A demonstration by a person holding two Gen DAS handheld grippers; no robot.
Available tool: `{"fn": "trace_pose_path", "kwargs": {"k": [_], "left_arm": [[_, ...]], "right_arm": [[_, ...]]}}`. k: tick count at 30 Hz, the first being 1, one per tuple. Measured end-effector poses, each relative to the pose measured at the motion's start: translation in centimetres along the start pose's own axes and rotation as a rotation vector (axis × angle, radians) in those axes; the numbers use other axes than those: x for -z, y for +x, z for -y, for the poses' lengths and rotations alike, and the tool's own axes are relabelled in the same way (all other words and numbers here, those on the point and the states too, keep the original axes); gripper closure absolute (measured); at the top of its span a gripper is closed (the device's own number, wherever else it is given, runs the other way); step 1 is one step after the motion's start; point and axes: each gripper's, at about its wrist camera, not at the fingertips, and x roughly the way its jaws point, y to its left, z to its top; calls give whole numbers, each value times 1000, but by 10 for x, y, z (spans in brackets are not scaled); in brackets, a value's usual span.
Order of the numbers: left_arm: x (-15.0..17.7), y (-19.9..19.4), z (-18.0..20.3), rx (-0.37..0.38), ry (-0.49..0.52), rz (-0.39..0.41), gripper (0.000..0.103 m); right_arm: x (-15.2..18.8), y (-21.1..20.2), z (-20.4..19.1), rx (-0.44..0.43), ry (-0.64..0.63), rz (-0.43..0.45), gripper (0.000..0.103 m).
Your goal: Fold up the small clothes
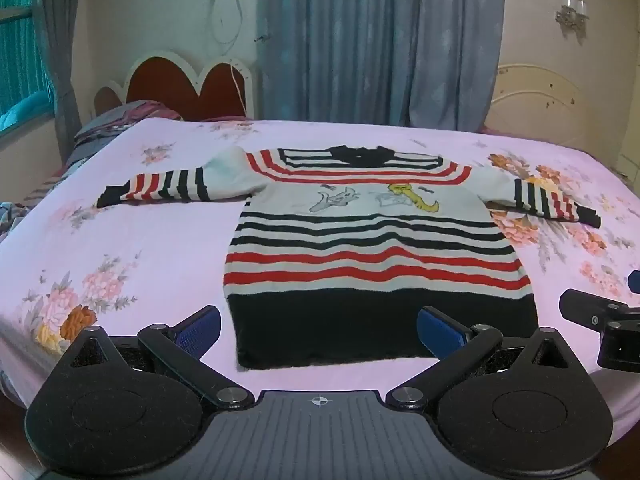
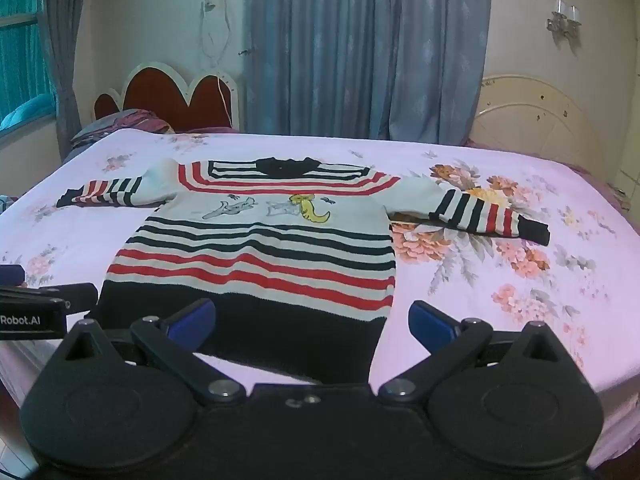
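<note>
A small knit sweater (image 1: 360,240) with black, red and white stripes and a cartoon print lies flat, face up, on the bed, sleeves spread left (image 1: 160,188) and right (image 1: 548,200). It also shows in the right wrist view (image 2: 260,248). My left gripper (image 1: 318,330) is open and empty, hovering just in front of the black hem. My right gripper (image 2: 312,322) is open and empty over the hem's right corner. Each gripper's body shows at the edge of the other's view: the right one (image 1: 600,320), the left one (image 2: 40,304).
The bed has a pink floral sheet (image 1: 120,248). A heart-shaped red headboard (image 1: 188,84) and a pile of bedding (image 1: 112,124) stand at the far left. Blue curtains (image 1: 380,40) hang behind. A cream headboard (image 1: 540,100) is at the far right.
</note>
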Motion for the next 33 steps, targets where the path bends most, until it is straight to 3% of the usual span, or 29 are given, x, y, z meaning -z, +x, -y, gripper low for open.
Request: {"fn": "trace_pose_path", "kwargs": {"k": [33], "left_arm": [[2,7,-1,-10,21,-11,0]], "right_arm": [[3,5,-1,6,6,-12,1]]}}
